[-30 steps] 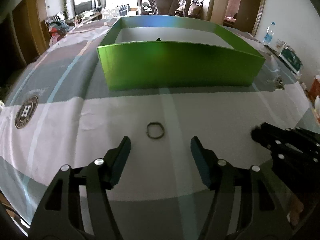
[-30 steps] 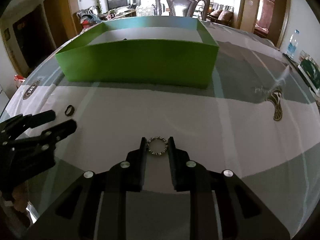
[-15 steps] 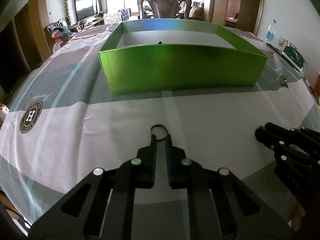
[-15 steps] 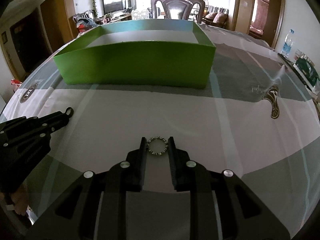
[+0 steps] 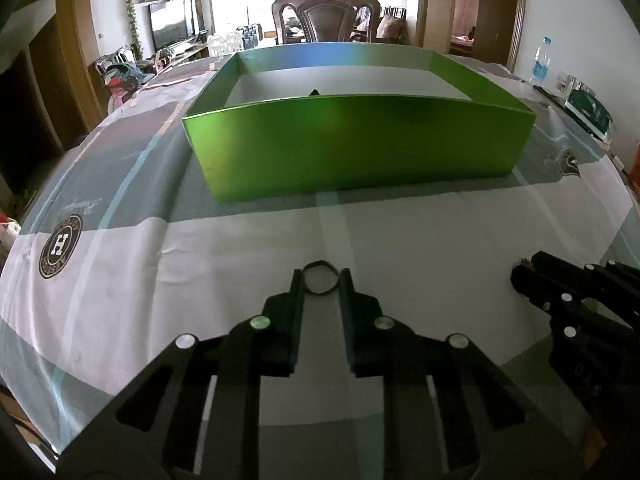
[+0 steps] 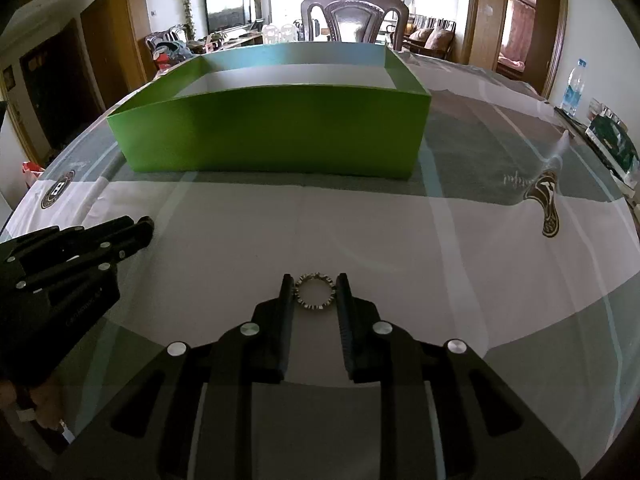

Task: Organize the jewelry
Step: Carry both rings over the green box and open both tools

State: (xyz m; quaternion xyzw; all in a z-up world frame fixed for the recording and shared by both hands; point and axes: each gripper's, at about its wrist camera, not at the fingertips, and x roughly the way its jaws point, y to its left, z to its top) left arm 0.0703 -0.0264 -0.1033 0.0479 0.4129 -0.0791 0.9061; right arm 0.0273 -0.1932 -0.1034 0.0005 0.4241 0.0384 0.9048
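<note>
My left gripper point(image 5: 320, 276) is shut on a thin dark ring point(image 5: 320, 285), held between its fingertips above the tablecloth. My right gripper point(image 6: 314, 280) is shut on a beaded silver ring point(image 6: 315, 291), also clear of the cloth. A green open box point(image 5: 360, 148) stands ahead on the table; it also shows in the right wrist view point(image 6: 276, 132). A small dark item point(image 5: 315, 91) peeks over the box's near wall. The right gripper shows at the right edge of the left wrist view point(image 5: 520, 276), the left gripper at the left of the right wrist view point(image 6: 146, 226).
A patterned grey and white tablecloth point(image 5: 240, 264) covers the table. A carved wooden chair point(image 5: 326, 16) stands behind the box. A water bottle point(image 6: 572, 90) and a dark green packet point(image 6: 614, 142) sit at the far right edge.
My left gripper closed on the dark ring and lifted it off the cloth. Both grippers have risen a little; the right one kept hold of the beaded ring.
</note>
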